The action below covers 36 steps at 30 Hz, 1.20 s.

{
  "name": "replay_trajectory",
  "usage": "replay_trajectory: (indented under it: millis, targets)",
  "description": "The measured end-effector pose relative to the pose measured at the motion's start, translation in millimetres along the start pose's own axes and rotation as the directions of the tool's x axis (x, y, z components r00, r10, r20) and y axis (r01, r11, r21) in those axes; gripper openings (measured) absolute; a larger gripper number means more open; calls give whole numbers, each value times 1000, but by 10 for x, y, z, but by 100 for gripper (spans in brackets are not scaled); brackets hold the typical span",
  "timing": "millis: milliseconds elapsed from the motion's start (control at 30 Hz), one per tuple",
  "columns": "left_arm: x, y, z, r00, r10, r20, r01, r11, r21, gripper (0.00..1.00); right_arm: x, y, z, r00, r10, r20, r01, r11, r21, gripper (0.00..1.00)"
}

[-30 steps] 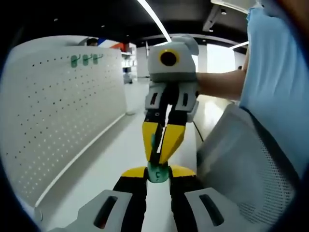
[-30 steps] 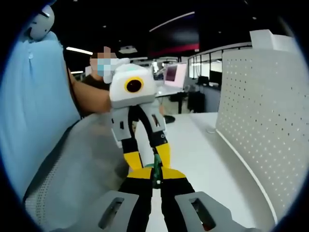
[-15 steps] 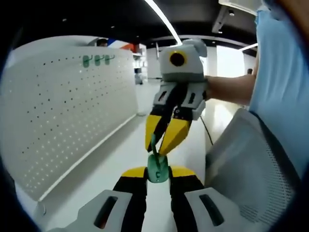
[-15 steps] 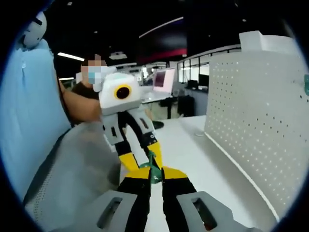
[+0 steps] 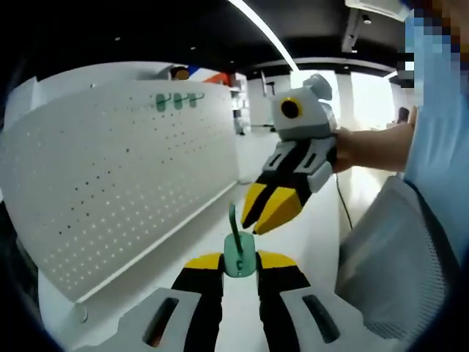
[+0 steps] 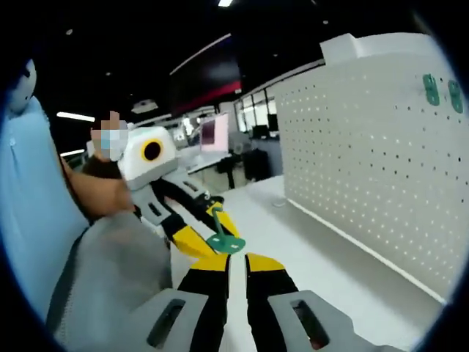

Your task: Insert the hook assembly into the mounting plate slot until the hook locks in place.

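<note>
The left tongs (image 5: 239,265) hold the green hook assembly (image 5: 237,253) by its flat base, jaws closed on it, its thin stem rising up and away from the tips. In the right gripper view the same hook (image 6: 224,242) lies pinched at the left tongs' yellow tips, just beyond the right tongs' own jaws.

The step in hand looks like carrying the hook to the white pegboard mounting plate (image 5: 124,183). To do it well, I would keep the grip firm on the base, turn the prongs square to the plate's face, line them with a pair of holes, then press in and down until it seats; a tilted entry would likely jam. The hook is well apart from the plate now, out over the white bench (image 5: 198,242).

The right tongs (image 5: 272,211) hang just beyond and right of the hook, tips nearly together and holding nothing, apart from the stem; the person's hand (image 5: 363,147) grips them, forearm reaching in from the right, tongs angled down and left. In their own view the right tongs (image 6: 237,268) show a narrow gap.

Far along the plate's top edge, other green hooks (image 5: 176,100) are already mounted; they show as well in the right gripper view (image 6: 442,92).
</note>
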State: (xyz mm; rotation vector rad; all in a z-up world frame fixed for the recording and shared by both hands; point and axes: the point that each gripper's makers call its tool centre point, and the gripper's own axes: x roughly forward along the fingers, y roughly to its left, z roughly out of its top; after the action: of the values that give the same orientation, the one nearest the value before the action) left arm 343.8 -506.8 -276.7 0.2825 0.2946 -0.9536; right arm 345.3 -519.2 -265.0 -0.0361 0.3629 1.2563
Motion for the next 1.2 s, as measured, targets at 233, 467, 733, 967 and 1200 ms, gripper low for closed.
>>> replay_trajectory:
  millis: [233,467,733,967,1200]
  targets:
    - [-20,106,123,997,60,53,-59,998,-12,17,1,-65,167,997,-12,78,1,990,144,6]
    - [-8,104,176,994,82,71,-83,996,12,17,27,-69,175,996,-16,83,-4,973,231,6]
    - [-1,119,254,989,115,96,-120,992,44,17,10,-111,226,992,-25,123,-21,933,360,5]
    - [8,118,311,983,145,111,-153,985,76,17,12,-102,268,988,-26,149,-44,892,450,4]
    - [-11,136,381,973,191,133,-207,971,121,17,4,-100,326,983,-31,183,-68,857,510,2]
